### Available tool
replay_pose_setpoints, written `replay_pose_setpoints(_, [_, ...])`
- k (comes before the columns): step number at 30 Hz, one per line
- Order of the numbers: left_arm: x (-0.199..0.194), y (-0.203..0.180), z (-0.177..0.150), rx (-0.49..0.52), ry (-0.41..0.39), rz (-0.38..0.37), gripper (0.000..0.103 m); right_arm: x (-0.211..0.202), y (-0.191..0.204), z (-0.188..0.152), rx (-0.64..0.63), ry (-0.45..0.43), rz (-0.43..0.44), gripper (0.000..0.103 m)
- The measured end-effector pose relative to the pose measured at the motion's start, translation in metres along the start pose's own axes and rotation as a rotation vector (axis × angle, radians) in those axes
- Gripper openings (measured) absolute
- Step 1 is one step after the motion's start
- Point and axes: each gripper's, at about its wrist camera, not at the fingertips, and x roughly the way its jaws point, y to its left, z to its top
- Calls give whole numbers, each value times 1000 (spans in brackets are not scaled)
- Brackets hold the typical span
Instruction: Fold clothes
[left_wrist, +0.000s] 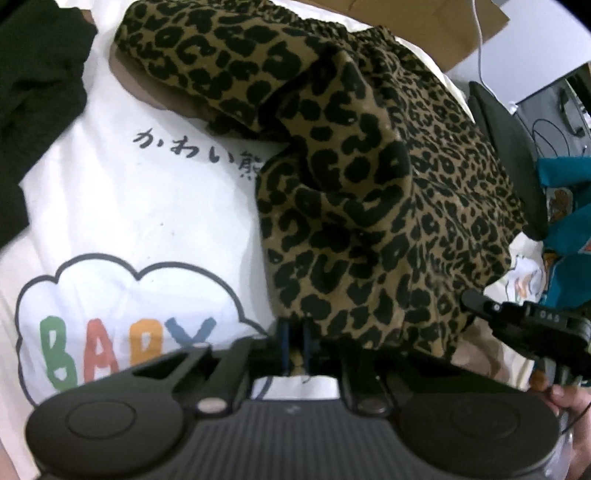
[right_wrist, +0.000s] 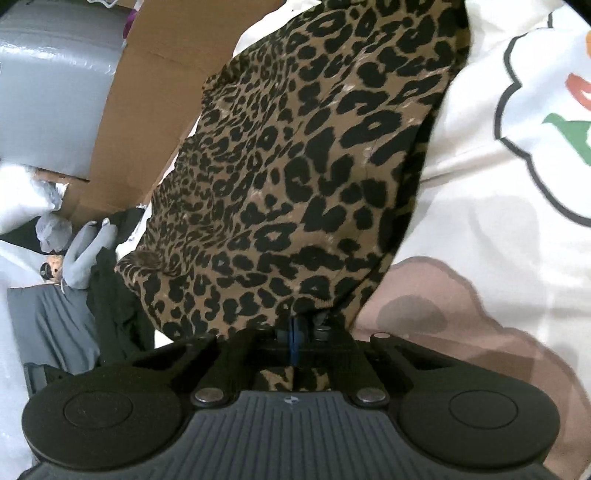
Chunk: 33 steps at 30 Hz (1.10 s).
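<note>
Over the white sheet (left_wrist: 147, 206), both tongs (left_wrist: 295, 332) (right_wrist: 297, 328) pinching leopard garment (left_wrist: 369, 184).

The spotted cloth (left_wrist: 369, 166) lies bunched on top of the printed sheet (left_wrist: 129, 206). Left of it lies a dark garment (left_wrist: 33, 96). Behind it is a cardboard box (left_wrist: 424, 26). Both tongs pinch its near edge.

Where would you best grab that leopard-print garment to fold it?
By its near hem, from the near side, where both grippers already pinch it: left gripper, right gripper. The leopard-print garment is crumpled, and that edge is its one thin, reachable part.
</note>
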Motion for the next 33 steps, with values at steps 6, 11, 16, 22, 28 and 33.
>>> replay_pose_setpoints(6, [-16,-7,-15,52,-14,-23,2,-14,-2,-5,-17,22,-41,0])
replay_pose_setpoints(11, [-24,-17,-24,86,-19,-61,2,-20,2,-5,-58,30,-131,0])
replay_pose_setpoints(16, [-29,-19,-23,108,-12,-99,17,-38,9,-2,-109,27,-152,2])
replay_pose_setpoints(22, [-40,3,-14,66,-64,-96,22,-58,29,-2,-163,19,-89,2])
replay_pose_setpoints(28, [-37,32,8,27,-123,-6,29,-44,60,-15,-236,72,-1,29])
replay_pose_setpoints(33, [-30,46,29,32,-162,36,35,-24,81,-30,-297,150,36,29])
